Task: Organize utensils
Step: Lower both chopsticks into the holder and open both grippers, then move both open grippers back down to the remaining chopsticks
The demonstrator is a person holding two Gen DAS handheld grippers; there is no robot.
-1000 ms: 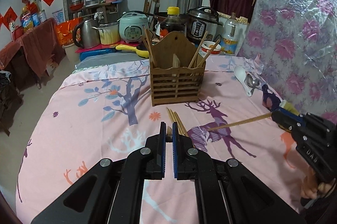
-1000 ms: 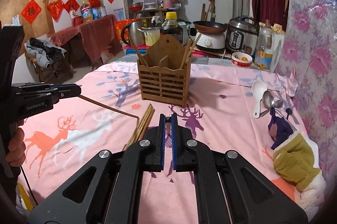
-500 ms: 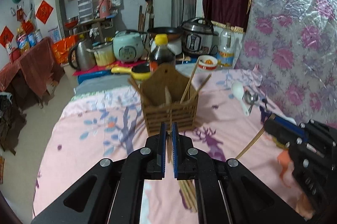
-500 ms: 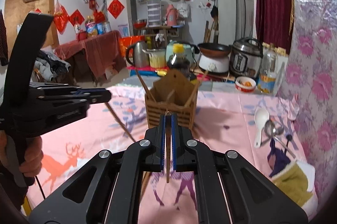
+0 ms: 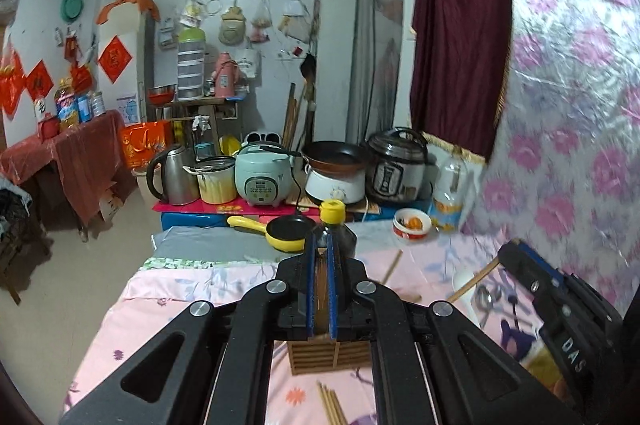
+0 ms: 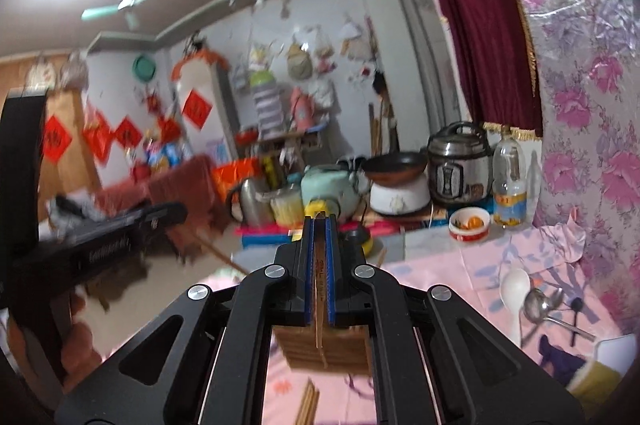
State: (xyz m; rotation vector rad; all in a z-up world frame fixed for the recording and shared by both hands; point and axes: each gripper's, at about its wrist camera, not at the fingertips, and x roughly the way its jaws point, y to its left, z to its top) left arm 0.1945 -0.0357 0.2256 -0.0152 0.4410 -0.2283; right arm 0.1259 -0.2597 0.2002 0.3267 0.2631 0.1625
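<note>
**Both grippers up off the table, one chopstick each**

So a second ago both cameras looked down at the pink cloth with the holder sitting ahead. Now both have risen and tipped up: you see the ceiling fan, the wall, the cookers, and the holder point(image 5: 328, 357) has dropped to the bottom of both views, mostly hidden behind the jaws. The right view is also rolled a bit, so the room leans.

Going left to right in the left view: the left gripper point(image 5: 321, 289) is clamped narrow on a chopstick point(image 5: 320, 299), which runs lengthwise between the blue pads, pointing away from the camera towards the soy bottle point(image 5: 333, 225). The loose chopsticks point(image 5: 330, 403) lie on the cloth point(image 5: 192, 297) just below the holder, pointing roughly at it. Further right, the right gripper's body comes in from the edge with its own stick slanting down to the left, tip low over the cloth near the spoons point(image 5: 486, 299).

Right view: the left gripper point(image 6: 120, 233) sits blurred at the left edge, its stick angling down to the right. In the middle the right gripper point(image 6: 320, 277) is pinched shut on its chopstick point(image 6: 320, 309), long axis along the fingers, lower end hanging over the holder point(image 6: 328, 353). Spoons point(image 6: 532, 299) lie flat on the cloth at right.
</note>
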